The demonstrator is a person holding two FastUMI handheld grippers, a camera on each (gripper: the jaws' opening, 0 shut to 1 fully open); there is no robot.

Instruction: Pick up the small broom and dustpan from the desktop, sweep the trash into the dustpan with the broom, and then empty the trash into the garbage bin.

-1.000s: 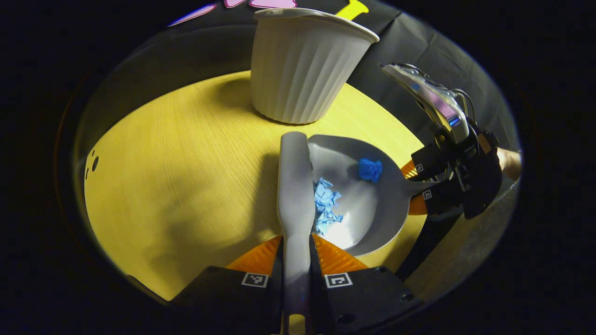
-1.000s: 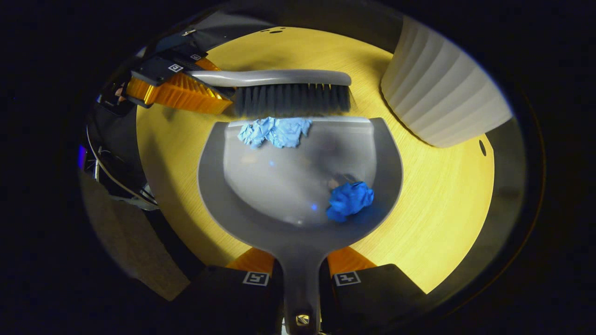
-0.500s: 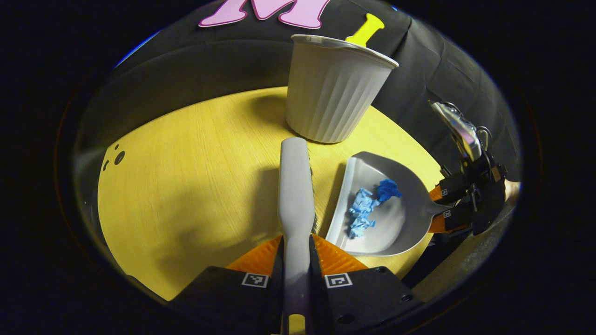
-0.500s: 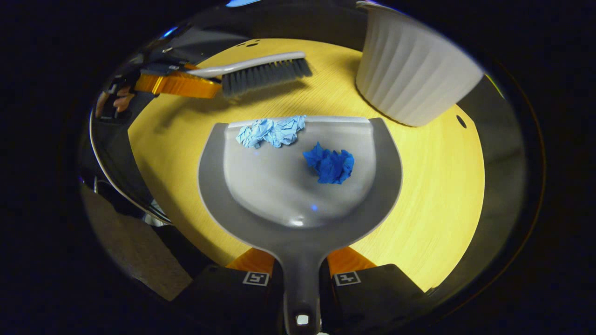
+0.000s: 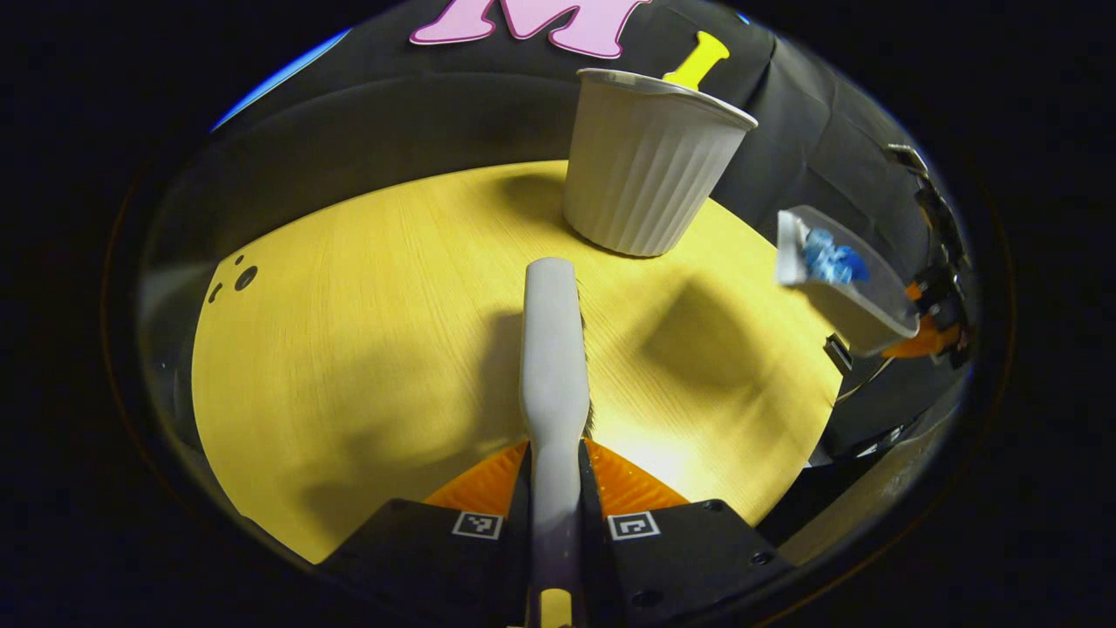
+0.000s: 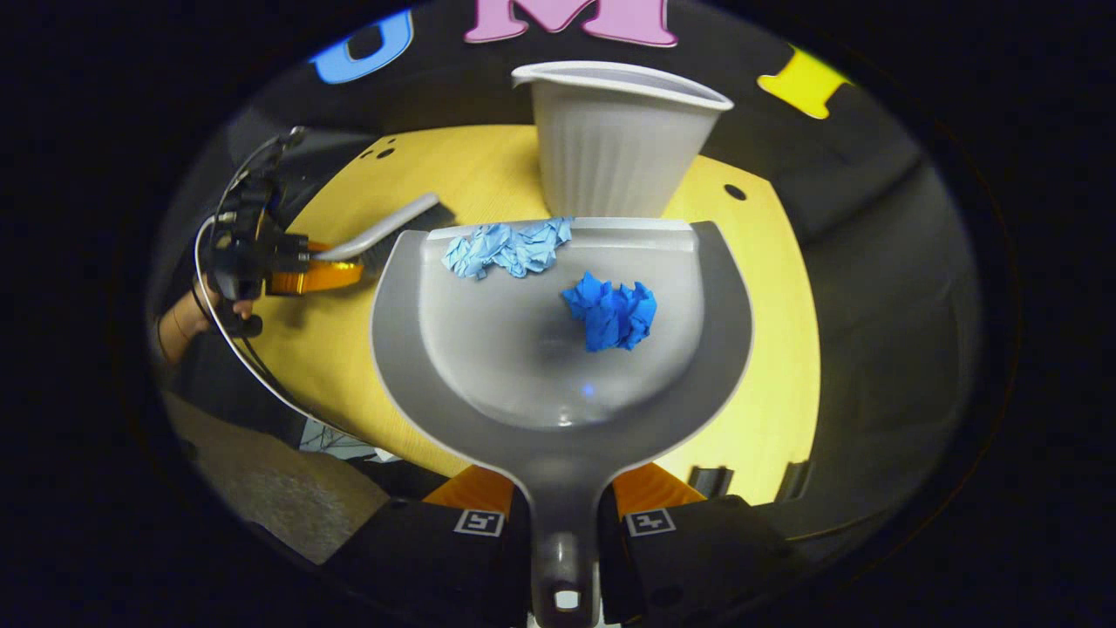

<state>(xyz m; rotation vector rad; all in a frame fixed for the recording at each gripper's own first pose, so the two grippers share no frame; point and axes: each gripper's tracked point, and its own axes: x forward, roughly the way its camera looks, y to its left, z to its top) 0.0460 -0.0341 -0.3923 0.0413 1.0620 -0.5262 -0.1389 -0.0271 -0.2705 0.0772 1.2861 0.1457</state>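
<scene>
My left gripper (image 5: 554,475) is shut on the handle of the small grey broom (image 5: 553,349), which points forward over the yellow desktop (image 5: 366,331). The right gripper (image 6: 562,506) is shut on the handle of the grey dustpan (image 6: 488,349). The pan is lifted off the desk and holds a light blue paper wad (image 6: 507,248) near its front lip and a dark blue wad (image 6: 612,312) in the middle. In the left gripper view the raised dustpan (image 5: 859,305) hangs at the right with the blue trash (image 5: 830,259) inside. The white ribbed garbage bin (image 6: 615,144) stands just beyond the pan's lip.
The bin (image 5: 649,161) sits at the desk's far edge against the black cloth wall. The right gripper view takes in the broom (image 6: 384,234) and the hand (image 6: 187,314) holding the left gripper at the left. Small holes (image 5: 237,277) mark the desk's left side. Floor lies beyond the near edge.
The dustpan has risen off the desktop with both paper wads in it and now faces the bin. The broom has drawn back to the left, away from the pan.
</scene>
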